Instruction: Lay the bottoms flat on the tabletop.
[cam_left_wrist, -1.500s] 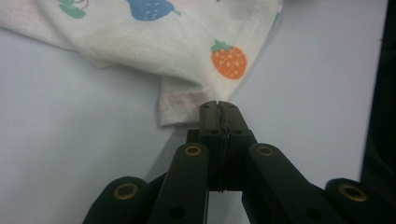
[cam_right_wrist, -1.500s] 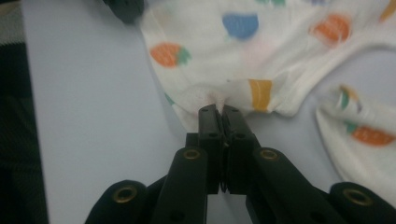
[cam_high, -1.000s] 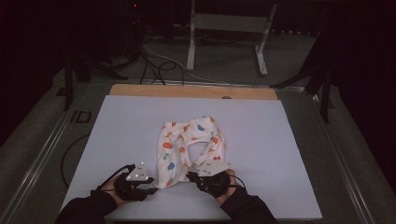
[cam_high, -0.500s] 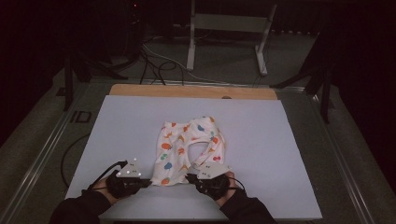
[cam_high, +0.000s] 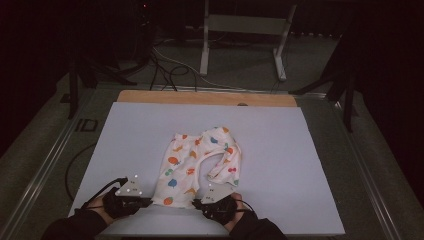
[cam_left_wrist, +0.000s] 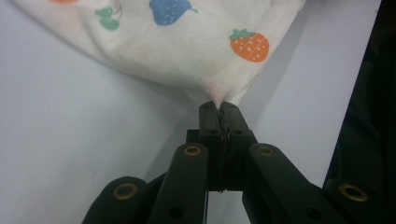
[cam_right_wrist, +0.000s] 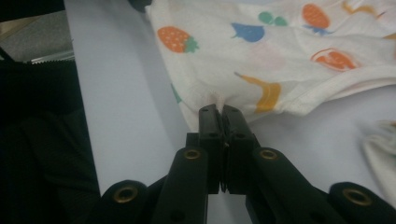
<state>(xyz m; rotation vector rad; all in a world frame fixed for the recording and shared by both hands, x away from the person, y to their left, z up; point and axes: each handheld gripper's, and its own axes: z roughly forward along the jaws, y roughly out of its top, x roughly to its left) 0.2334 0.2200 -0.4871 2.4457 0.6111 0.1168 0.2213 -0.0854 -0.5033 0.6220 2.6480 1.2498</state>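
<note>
A small white pair of pants (cam_high: 192, 160) with a fruit print lies on the white table cover (cam_high: 300, 150), its waist edge toward me. My left gripper (cam_high: 149, 201) is at the near left corner of that edge. In the left gripper view the jaws (cam_left_wrist: 219, 106) are shut on a pinch of the pants (cam_left_wrist: 187, 46) beside an orange strawberry. My right gripper (cam_high: 196, 203) is at the near right corner. Its jaws (cam_right_wrist: 220, 109) are shut on the hem of the pants (cam_right_wrist: 261, 51) near a yellow banana. Both pinched corners are lifted slightly off the table.
The cover's front edge runs just under both hands. A wooden strip (cam_high: 200, 97) borders the far side. Beyond it a metal stand (cam_high: 240, 30) and cables (cam_high: 165, 65) are on the dark floor. Grey metal rails (cam_high: 50, 160) flank the table.
My left gripper has closed on the near left corner of the pants and drawn it left and toward me. The right hand has sunk a little, still gripping.
</note>
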